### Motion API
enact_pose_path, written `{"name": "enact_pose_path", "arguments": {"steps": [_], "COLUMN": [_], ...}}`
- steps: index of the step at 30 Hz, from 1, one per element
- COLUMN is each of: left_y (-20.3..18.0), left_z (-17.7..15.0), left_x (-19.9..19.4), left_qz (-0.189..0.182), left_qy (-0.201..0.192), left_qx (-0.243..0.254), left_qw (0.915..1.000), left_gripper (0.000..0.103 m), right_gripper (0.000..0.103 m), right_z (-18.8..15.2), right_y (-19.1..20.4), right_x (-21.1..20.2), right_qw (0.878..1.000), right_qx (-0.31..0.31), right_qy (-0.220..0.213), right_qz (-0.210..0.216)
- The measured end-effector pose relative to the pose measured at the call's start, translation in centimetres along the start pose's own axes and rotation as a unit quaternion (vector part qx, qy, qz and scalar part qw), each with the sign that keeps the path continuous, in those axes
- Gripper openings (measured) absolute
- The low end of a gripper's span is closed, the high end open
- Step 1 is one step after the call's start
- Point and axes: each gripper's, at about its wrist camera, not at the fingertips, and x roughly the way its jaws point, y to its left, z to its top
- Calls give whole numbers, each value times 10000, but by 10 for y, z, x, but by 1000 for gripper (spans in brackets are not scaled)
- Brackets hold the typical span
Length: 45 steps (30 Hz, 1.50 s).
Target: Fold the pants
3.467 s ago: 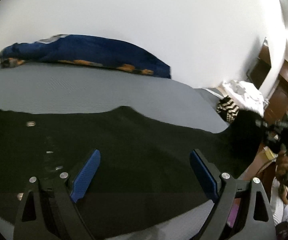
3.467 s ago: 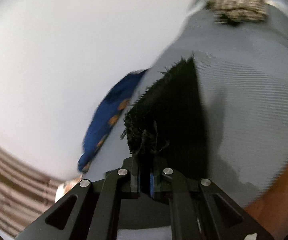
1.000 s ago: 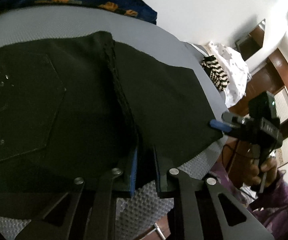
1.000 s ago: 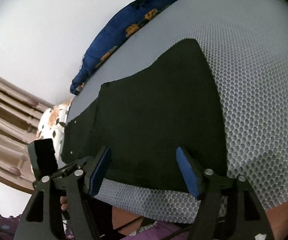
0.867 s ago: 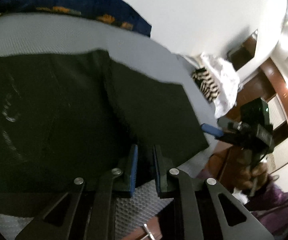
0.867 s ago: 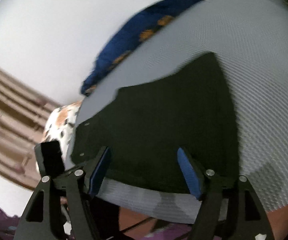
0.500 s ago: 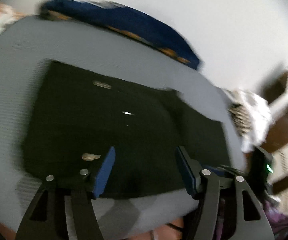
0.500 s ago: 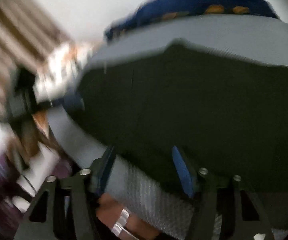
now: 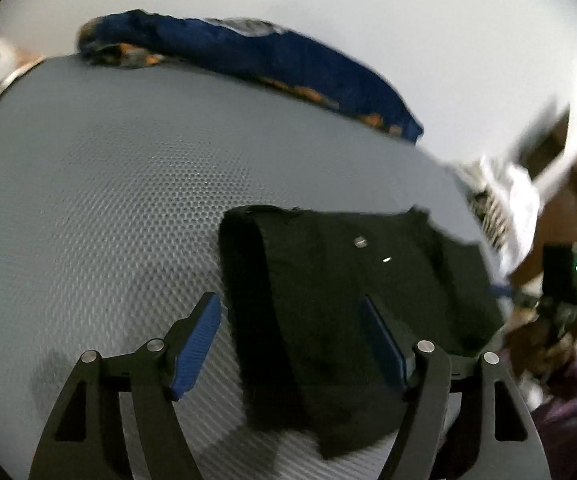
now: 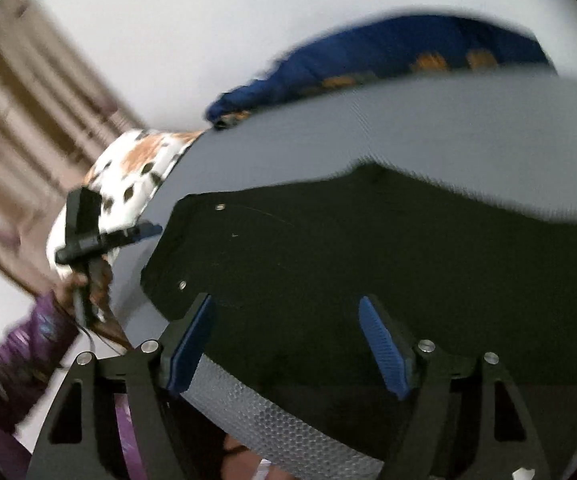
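Note:
The black pants [image 9: 340, 292] lie folded flat on the grey honeycomb mattress [image 9: 108, 184]. In the right wrist view the pants [image 10: 368, 248] fill the middle, with small rivets near their left edge. My left gripper [image 9: 292, 336] is open and empty, hovering over the pants' left edge; it also shows in the right wrist view [image 10: 128, 234], left of the pants. My right gripper [image 10: 286, 340] is open and empty above the pants' near edge; it shows blurred at the far right in the left wrist view [image 9: 528, 300].
A dark blue patterned blanket [image 9: 256, 52] lies along the far edge against the white wall. A white spotted pillow [image 10: 136, 172] sits at the left end. White and striped clothes [image 9: 504, 200] lie at the right end, near wooden furniture.
My left gripper let go of the pants, opened, and pulled back and left. My right gripper stayed open and swung leftward over the pants. The pants now lie folded smaller.

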Motion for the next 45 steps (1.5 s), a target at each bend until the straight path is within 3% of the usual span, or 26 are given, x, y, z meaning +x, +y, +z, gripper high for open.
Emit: {"name": "enact_pose_path", "arguments": {"steps": [3, 10, 13, 19, 24, 30, 36, 42, 45], "left_y": [19, 48, 39, 21, -35, -122, -209, -285, -317], "left_z": [4, 25, 28, 15, 27, 41, 56, 64, 70], "left_x": [25, 41, 52, 24, -7, -10, 5, 46, 74], "left_qz": [-580, -1410, -1109, -815, -575, -538, -808, -1312, -1538], "left_qy": [548, 344, 501, -3, 20, 342, 613, 892, 971], "left_qx": [-254, -711, -691, -1020, -862, -659, -523, -598, -613], "left_qw": [9965, 9869, 9902, 9914, 9946, 9958, 9935, 9855, 9814], "left_gripper": [73, 72, 36, 21, 19, 19, 19, 19, 19], "right_gripper": [72, 72, 72, 73, 73, 74, 81, 86, 93], "right_z": [-2, -5, -6, -11, -15, -10, -17, -19, -20], "right_y": [-7, -3, -2, 6, 8, 27, 59, 29, -4], "right_x": [7, 10, 15, 23, 24, 7, -15, -51, -83], "right_qw": [9996, 9995, 9993, 9992, 9989, 9904, 9848, 9773, 9754], "right_qx": [283, 233, 288, 273, 268, 231, -412, 74, 292], "right_qy": [60, 175, 228, 291, 280, -102, -234, -480, -730], "right_qz": [-64, -123, -74, 77, 250, 1359, 1670, 2061, 2061]}}
